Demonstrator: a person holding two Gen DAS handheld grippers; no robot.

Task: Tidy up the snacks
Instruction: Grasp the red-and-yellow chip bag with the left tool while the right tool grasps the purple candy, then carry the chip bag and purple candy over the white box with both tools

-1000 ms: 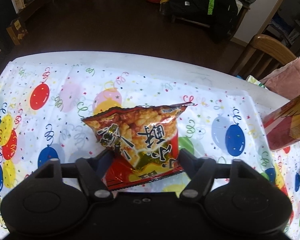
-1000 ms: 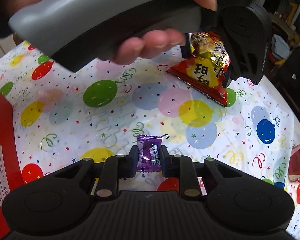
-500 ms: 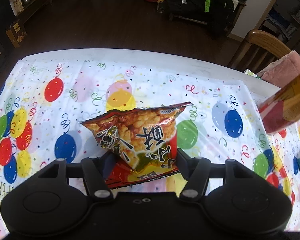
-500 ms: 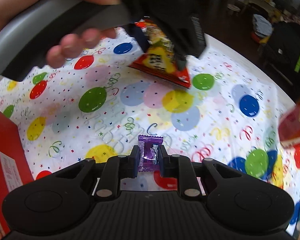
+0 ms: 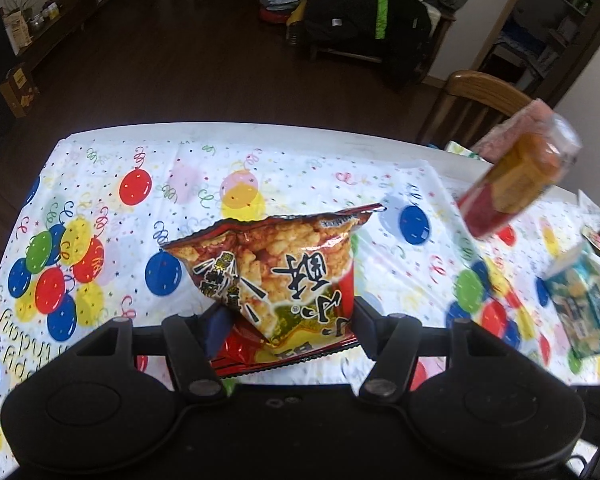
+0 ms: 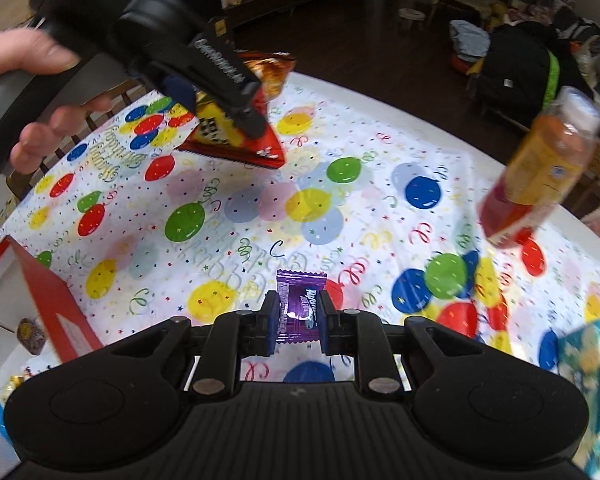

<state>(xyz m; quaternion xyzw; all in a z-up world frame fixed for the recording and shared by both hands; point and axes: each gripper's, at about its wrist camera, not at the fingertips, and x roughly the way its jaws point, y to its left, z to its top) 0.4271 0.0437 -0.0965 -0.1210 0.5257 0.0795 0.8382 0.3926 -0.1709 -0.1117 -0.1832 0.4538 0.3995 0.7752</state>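
Note:
My left gripper [image 5: 286, 324] is shut on a red and yellow snack bag [image 5: 276, 272] held above the balloon tablecloth [image 5: 100, 208]. From the right wrist view the same snack bag [image 6: 236, 128] hangs at the upper left in the left gripper [image 6: 220, 108], with a person's hand [image 6: 40, 100] on its handle. My right gripper [image 6: 299, 316] is shut on a small purple candy [image 6: 300, 308] above the tablecloth [image 6: 260, 208].
A tall red and orange snack tube [image 5: 516, 184] stands at the right, also the snack tube [image 6: 540, 176] in the right wrist view. A teal box [image 5: 584, 304] lies at the right edge. A red box [image 6: 56, 304] is at the lower left. A wooden chair [image 5: 480, 96] stands behind the table.
Both grippers have swung leftward over the table, so the snack tube and teal box came into view at the right. The bag and the candy stay gripped.

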